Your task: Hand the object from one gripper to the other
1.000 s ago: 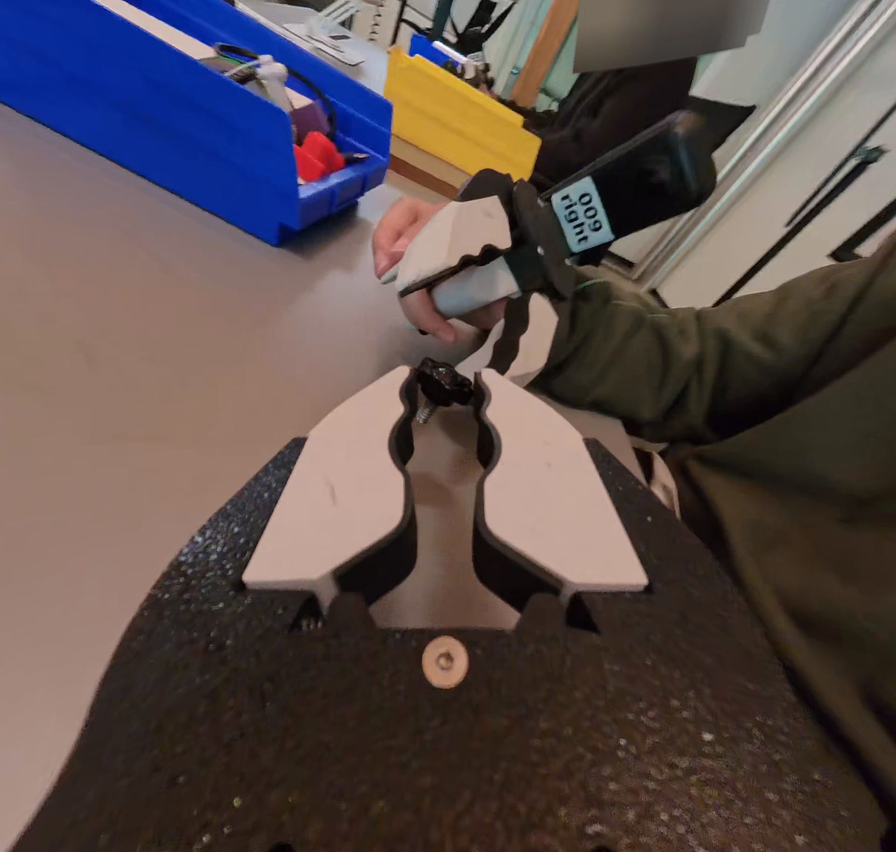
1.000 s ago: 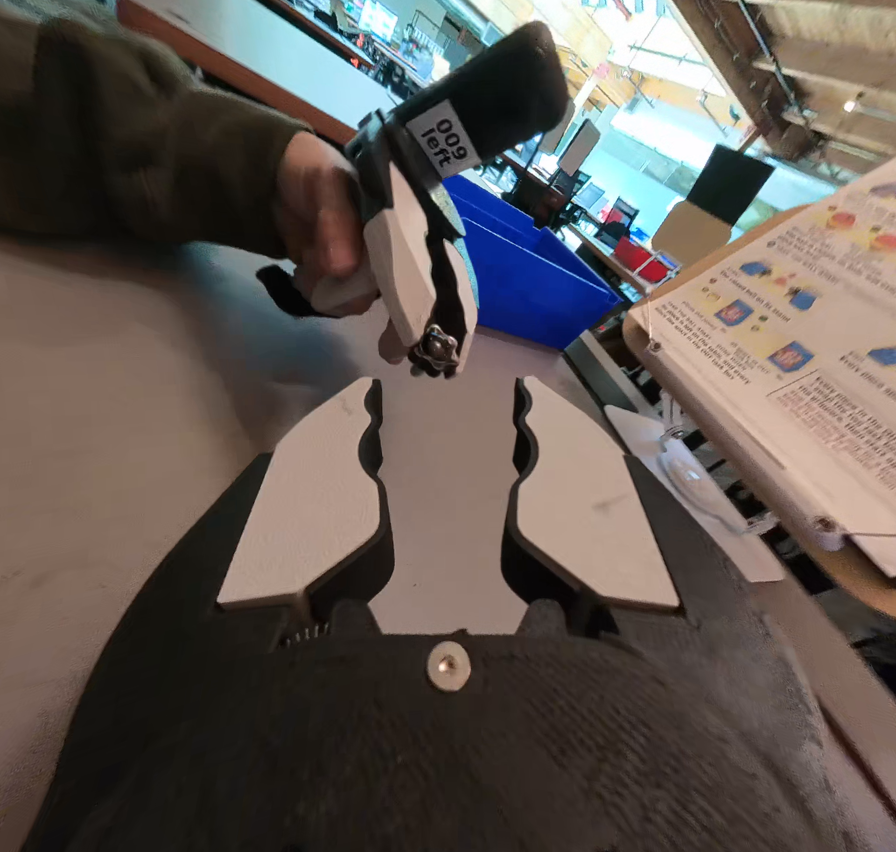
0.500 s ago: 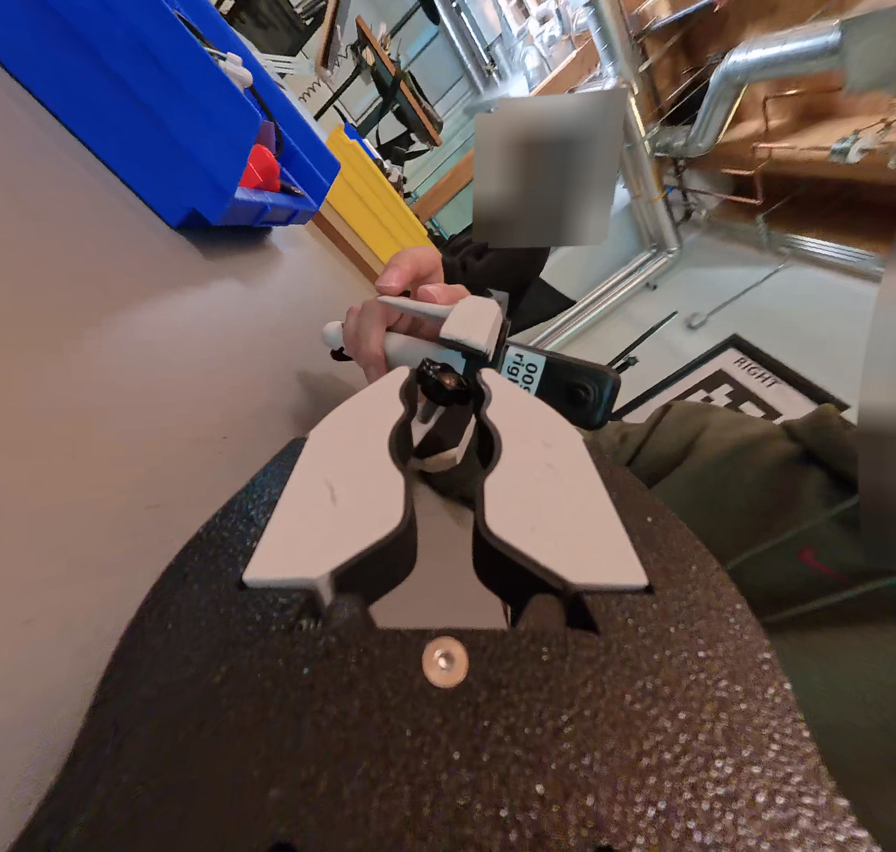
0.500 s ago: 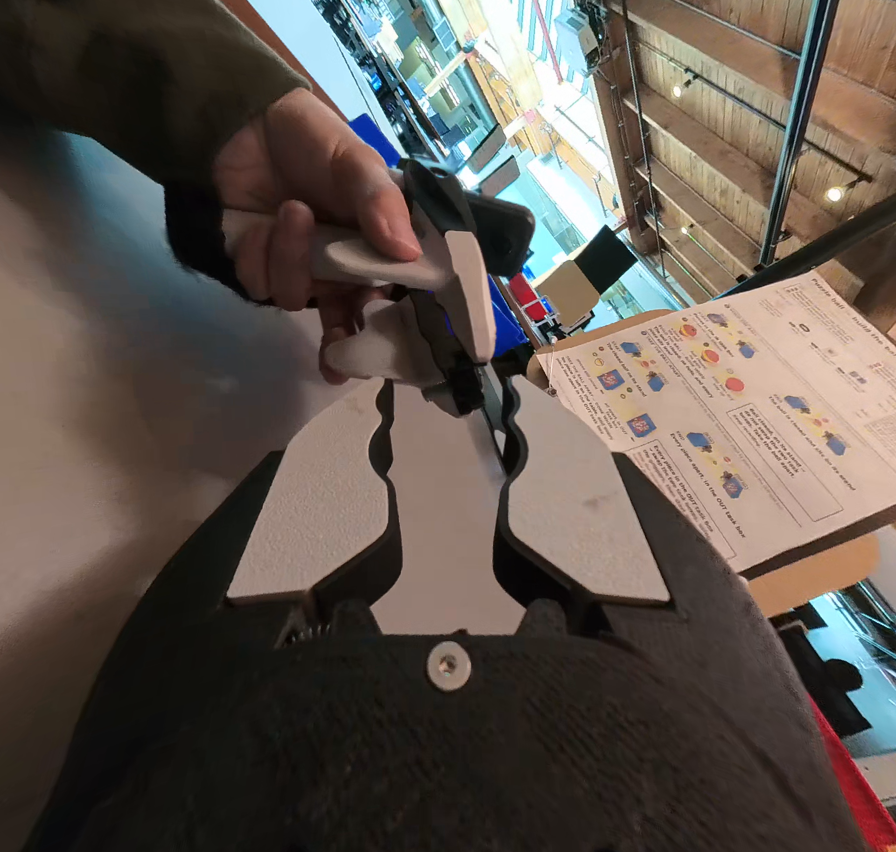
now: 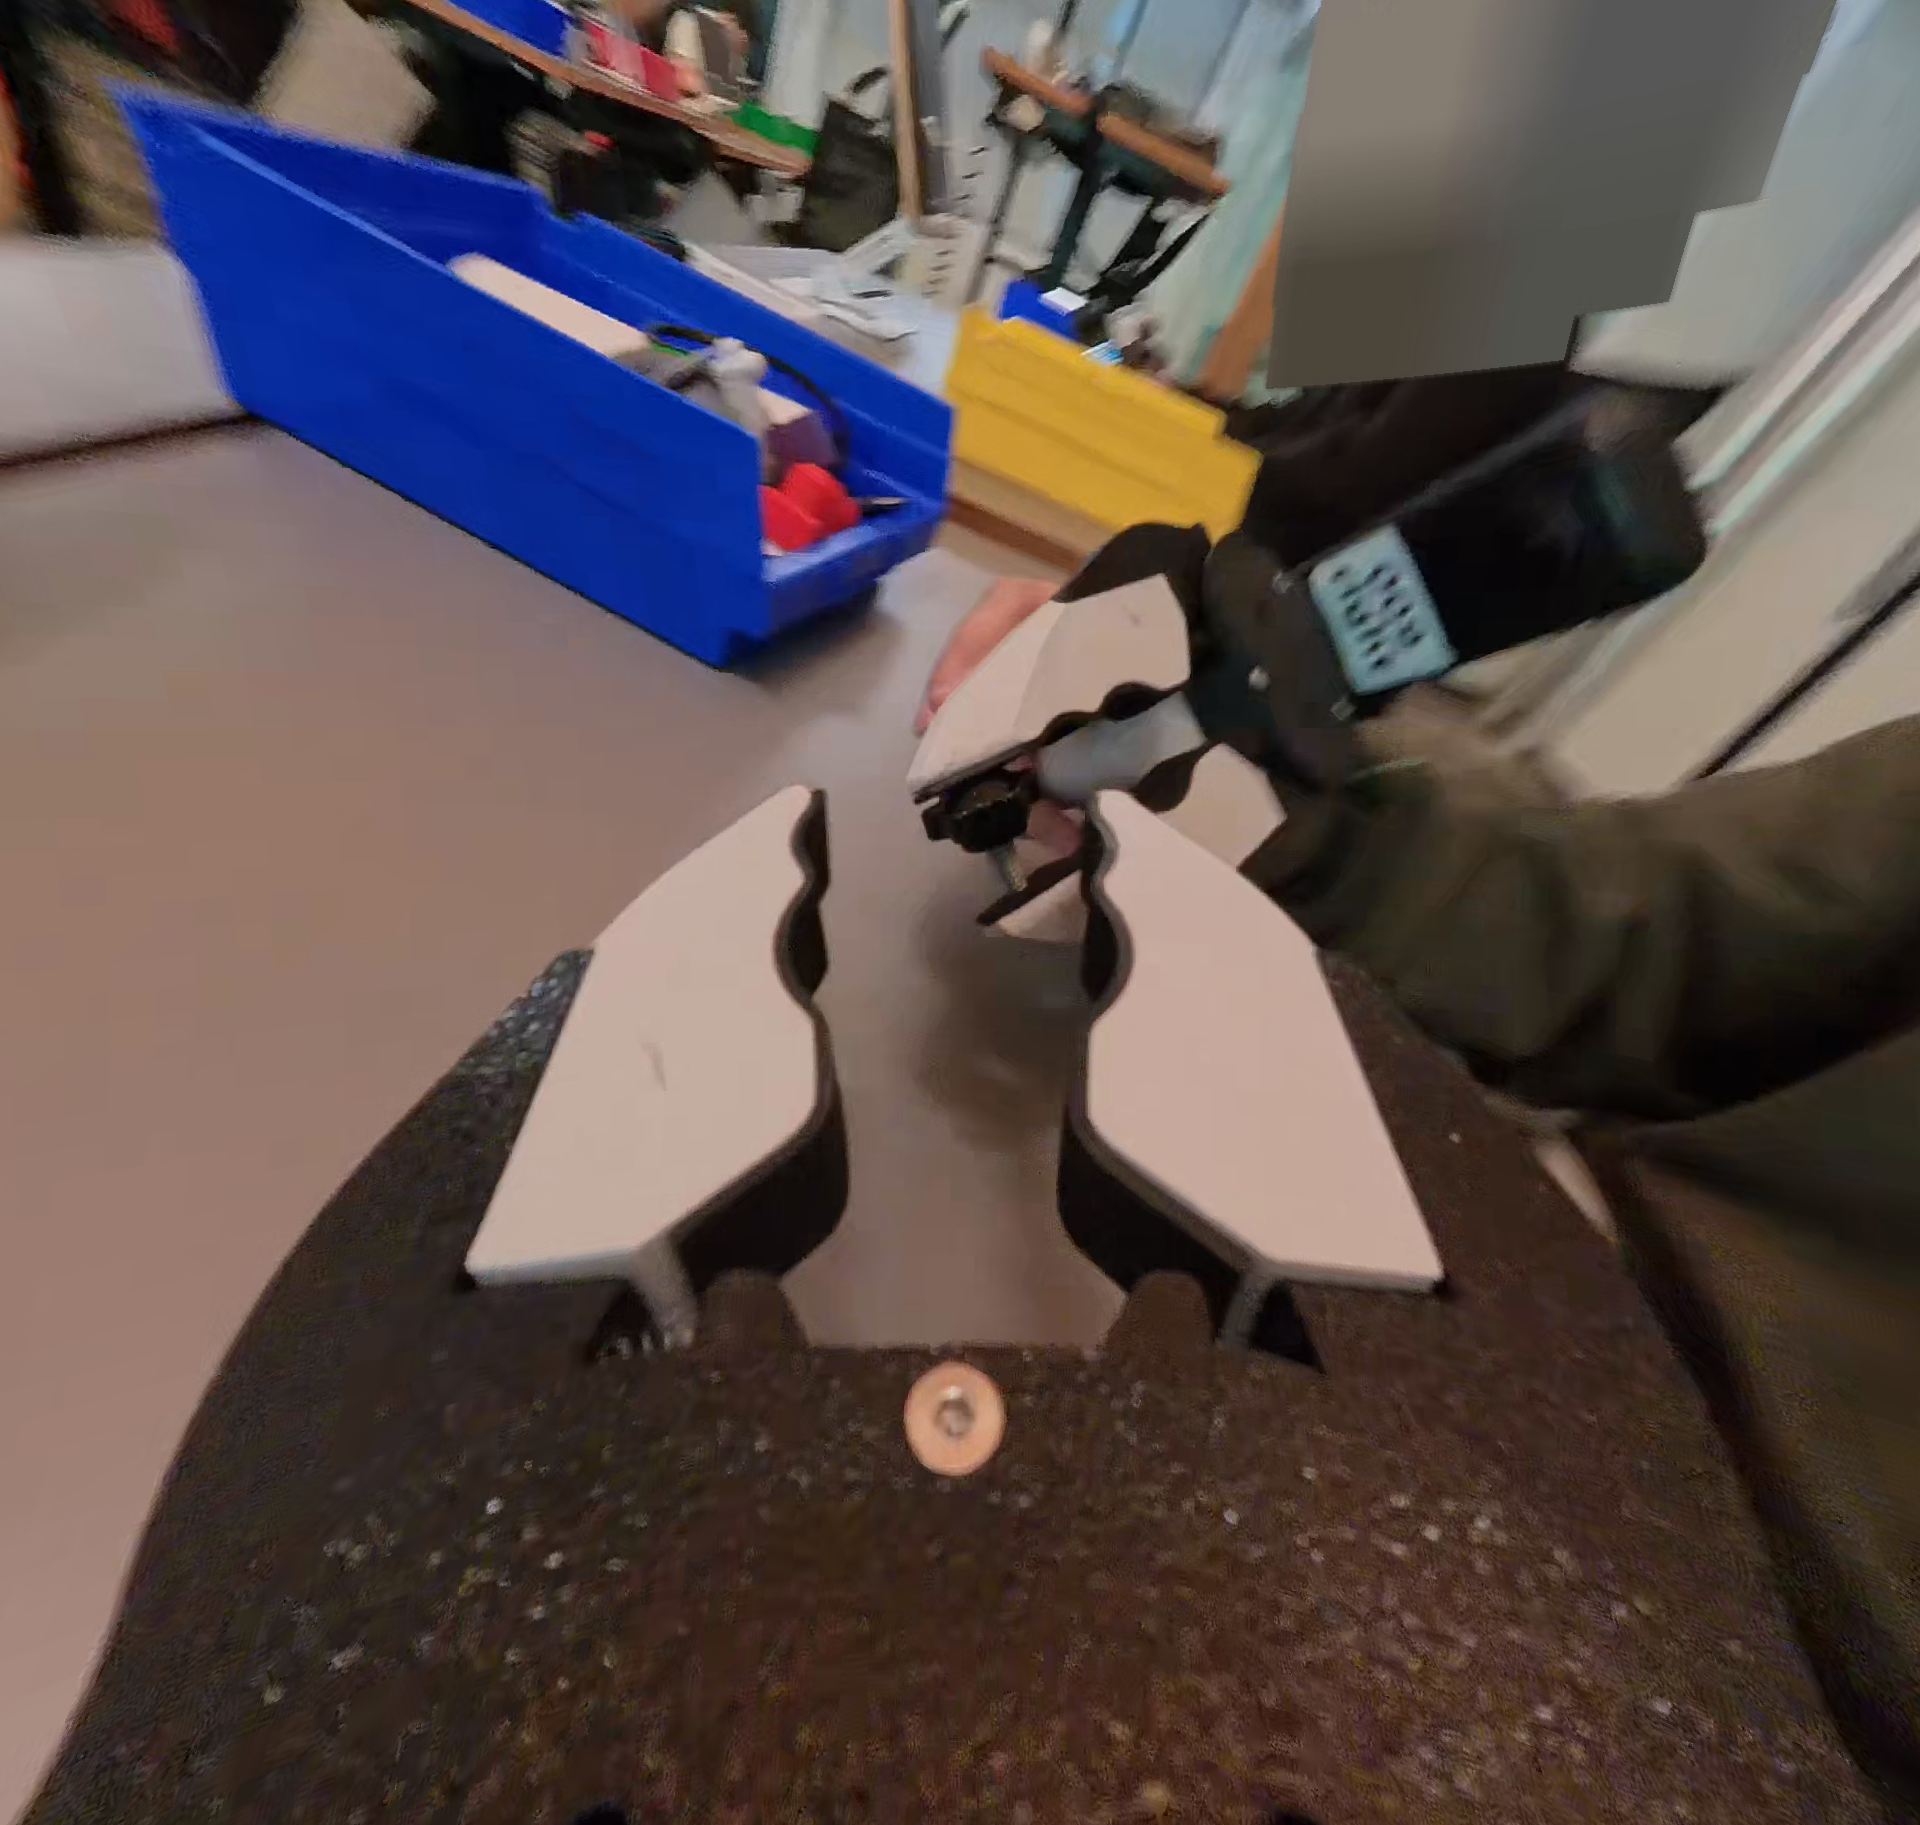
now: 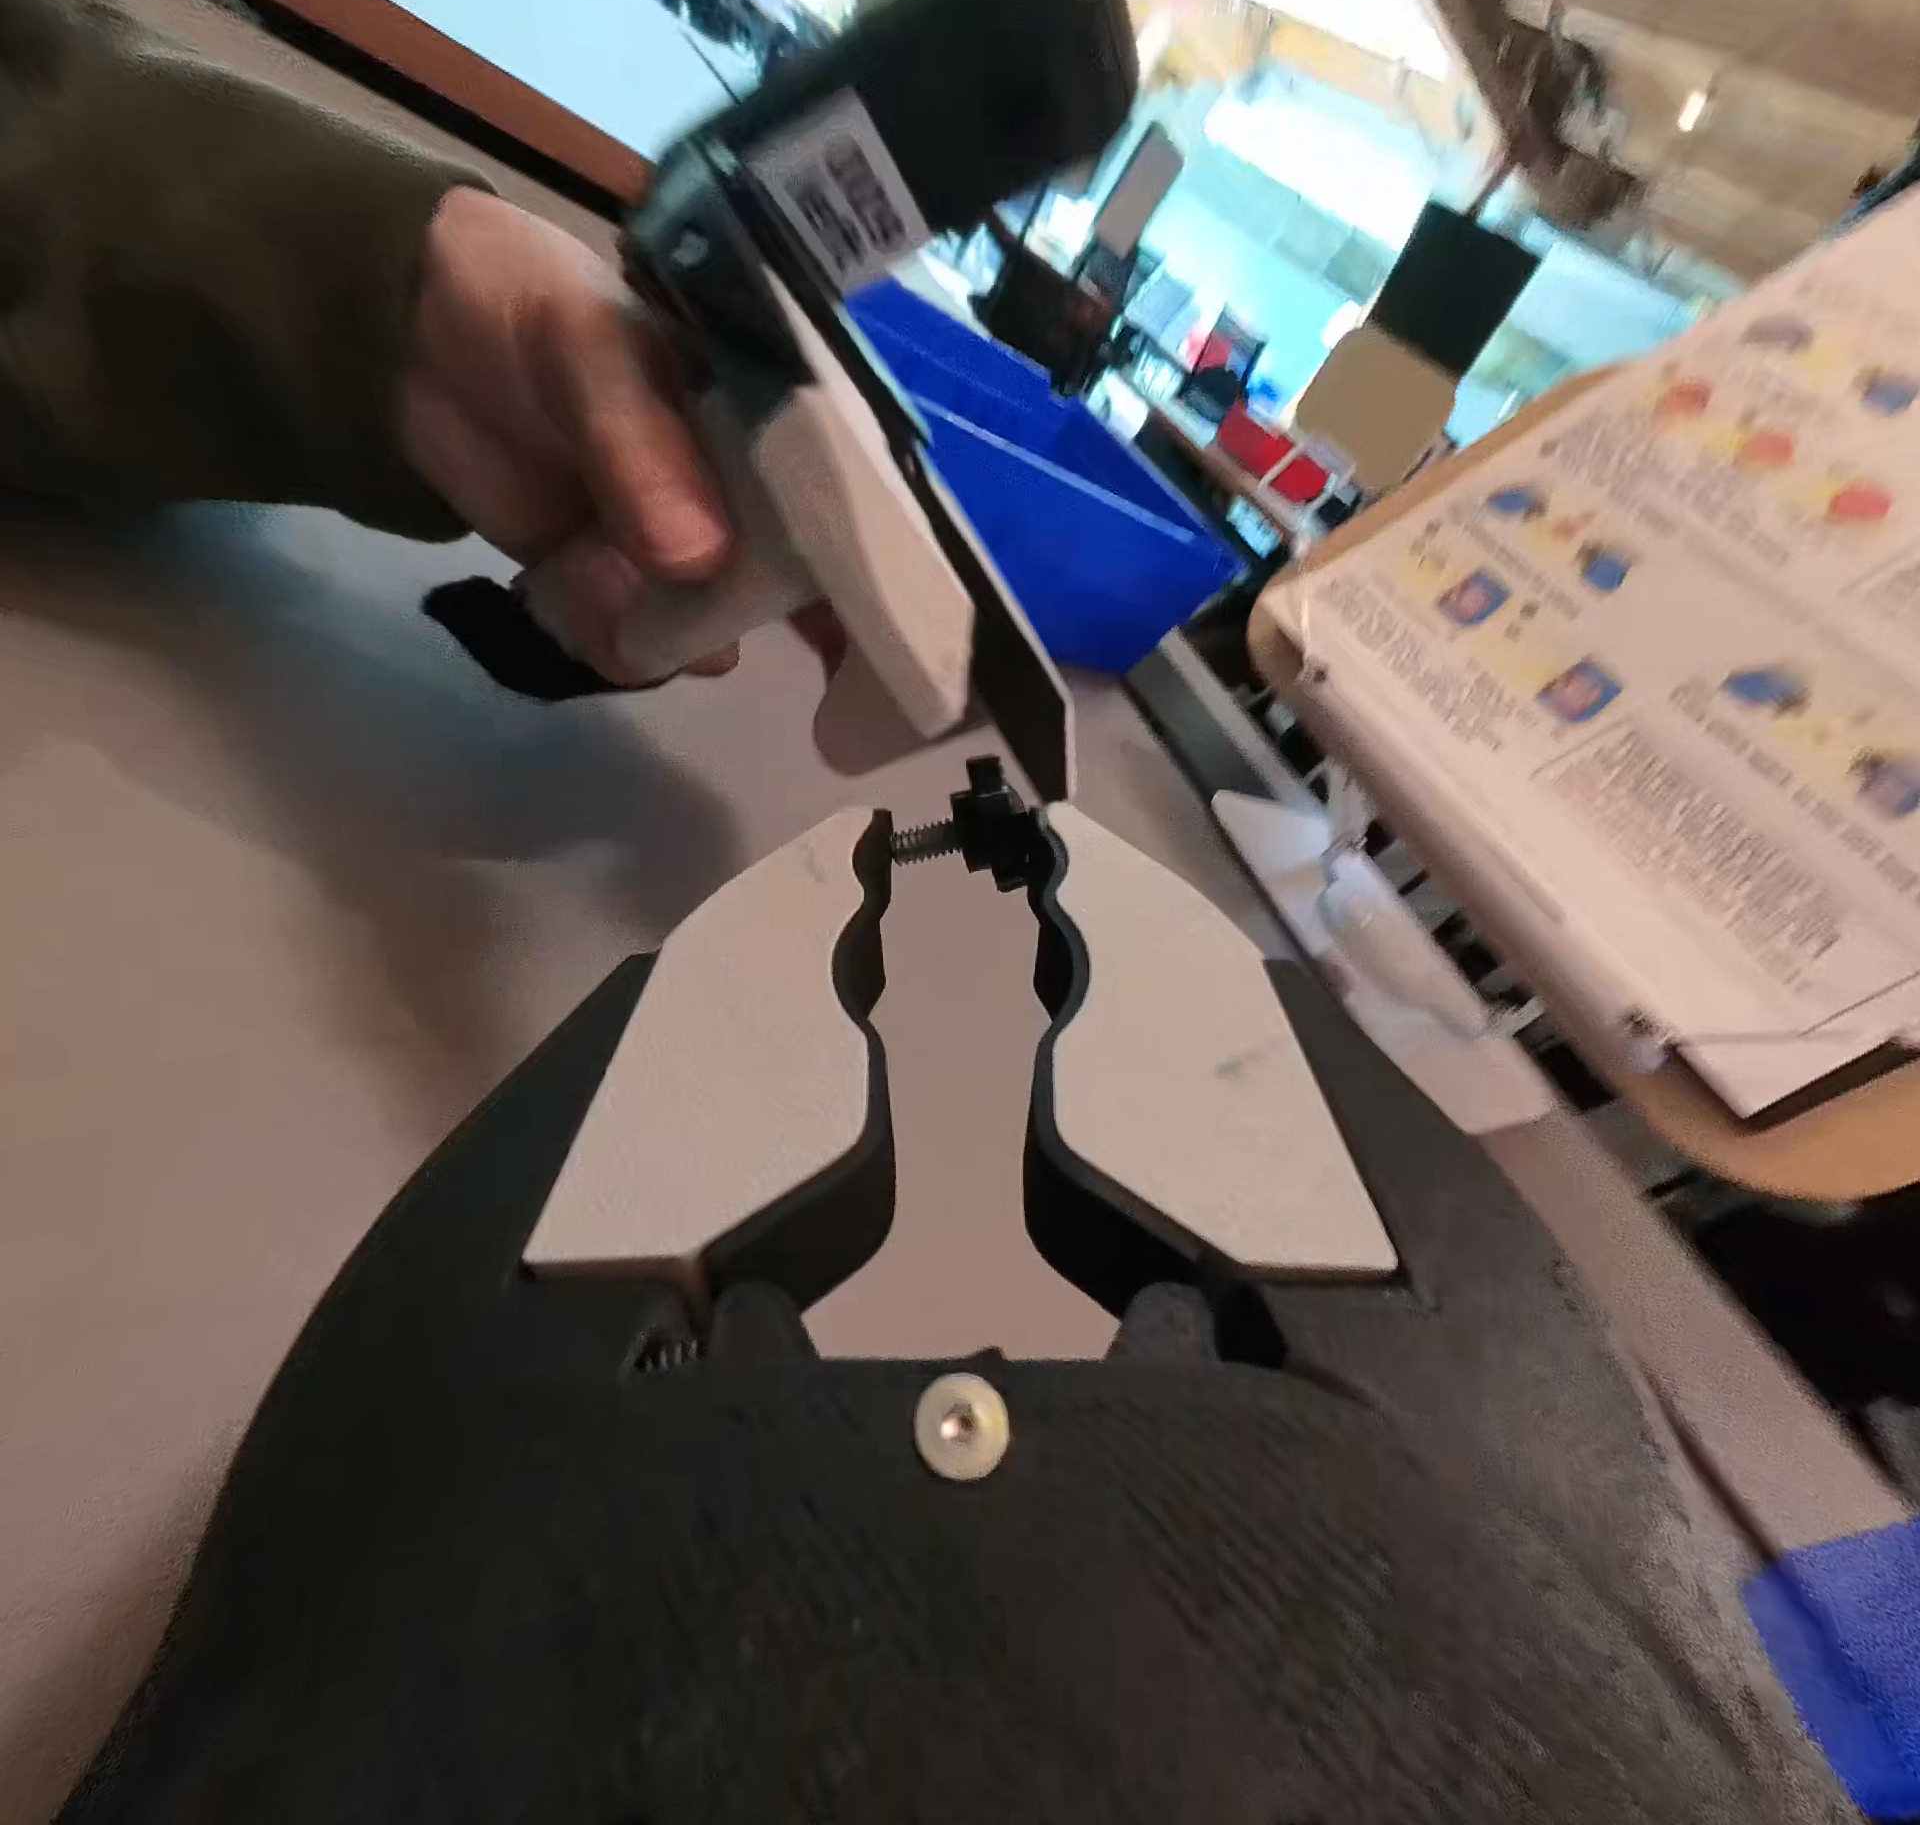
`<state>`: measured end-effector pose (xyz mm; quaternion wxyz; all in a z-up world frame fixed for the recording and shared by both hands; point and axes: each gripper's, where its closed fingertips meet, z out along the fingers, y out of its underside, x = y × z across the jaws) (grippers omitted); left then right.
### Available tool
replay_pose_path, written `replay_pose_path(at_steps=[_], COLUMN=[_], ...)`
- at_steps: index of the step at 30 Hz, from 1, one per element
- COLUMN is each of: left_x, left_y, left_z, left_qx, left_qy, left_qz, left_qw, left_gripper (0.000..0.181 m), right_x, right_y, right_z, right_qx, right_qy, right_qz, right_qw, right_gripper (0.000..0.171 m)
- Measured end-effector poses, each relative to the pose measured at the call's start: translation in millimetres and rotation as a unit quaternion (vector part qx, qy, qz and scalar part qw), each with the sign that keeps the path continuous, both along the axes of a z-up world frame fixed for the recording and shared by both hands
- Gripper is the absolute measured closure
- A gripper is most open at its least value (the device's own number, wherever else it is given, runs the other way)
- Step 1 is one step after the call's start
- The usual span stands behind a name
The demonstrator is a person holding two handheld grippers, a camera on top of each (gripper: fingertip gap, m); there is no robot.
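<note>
A small black knob screw (image 6: 992,835) with a threaded metal shaft is clamped crosswise between the tips of my right gripper (image 6: 961,840), which is shut on it above the grey table (image 6: 208,944). My left gripper (image 5: 951,809) is open and empty, its fingers wide apart. In the left wrist view the right gripper (image 5: 971,850) holds the knob screw (image 5: 977,809) just beyond my left fingertips. In the right wrist view the left gripper (image 6: 982,736) hovers just beyond the screw, apart from it. A hand in an olive sleeve holds each gripper.
A blue bin (image 5: 520,404) with red parts and cables stands at the back of the table (image 5: 312,788), with a yellow bin (image 5: 1081,435) behind it. A board with a printed instruction sheet (image 6: 1662,632) stands to the right. Blue tape (image 6: 1849,1671) marks the table's near right. My two grippers' fingertips are within a few centimetres of each other.
The left gripper was shut on the knob screw and the right one was open. Now the right gripper has shut on the screw and the left has opened and let go.
</note>
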<state>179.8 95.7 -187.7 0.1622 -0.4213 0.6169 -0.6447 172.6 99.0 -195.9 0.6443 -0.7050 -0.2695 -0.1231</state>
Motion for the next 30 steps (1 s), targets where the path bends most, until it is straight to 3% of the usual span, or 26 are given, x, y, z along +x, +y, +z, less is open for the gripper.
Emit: replay_pose_path(at_steps=[2, 4, 7, 11, 13, 16, 18, 23, 27, 30], left_x=[3, 9, 12, 15, 17, 18, 18, 9, -14, -28], left_y=[4, 9, 2, -8, -6, -8, -9, -12, -16, -15], left_z=[-6, -19, -34, -40, -43, -40, -39, -22, 7, 22], left_qx=[0.090, 0.136, 0.104, 0.060, 0.054, 0.041, 0.054, 0.033, -0.081, -0.184], left_qy=[-0.018, 0.025, 0.108, 0.150, 0.160, 0.149, 0.134, 0.076, 0.033, 0.037], left_qz=[0.036, 0.072, 0.078, 0.085, 0.101, 0.099, 0.097, 0.029, -0.085, -0.149], left_qw=[0.995, 0.988, 0.986, 0.983, 0.980, 0.983, 0.985, 0.996, 0.993, 0.971], left_gripper=[0.131, 0.134, 0.135, 0.138, 0.140, 0.159, 0.159, 0.159, 0.159, 0.160], right_x=[8, 18, 32, 29, 25, 22, 23, 9, -20, -27], right_y=[2, 4, 4, 5, 6, 7, 7, 5, -3, -10], right_z=[-11, -20, -32, -37, -32, -27, -25, -11, 9, 27], right_qx=[-0.044, -0.071, -0.091, -0.088, -0.074, -0.060, -0.055, -0.009, 0.005, 0.041], right_qy=[0.033, 0.012, -0.099, -0.217, -0.237, -0.247, -0.247, -0.133, 0.105, 0.167], right_qz=[-0.016, -0.051, -0.101, -0.105, -0.107, -0.113, -0.112, -0.060, 0.065, 0.109], right_qw=[0.998, 0.996, 0.986, 0.966, 0.963, 0.960, 0.961, 0.989, 0.992, 0.979], right_gripper=[0.146, 0.146, 0.146, 0.146, 0.146, 0.146, 0.146, 0.140, 0.118, 0.117])
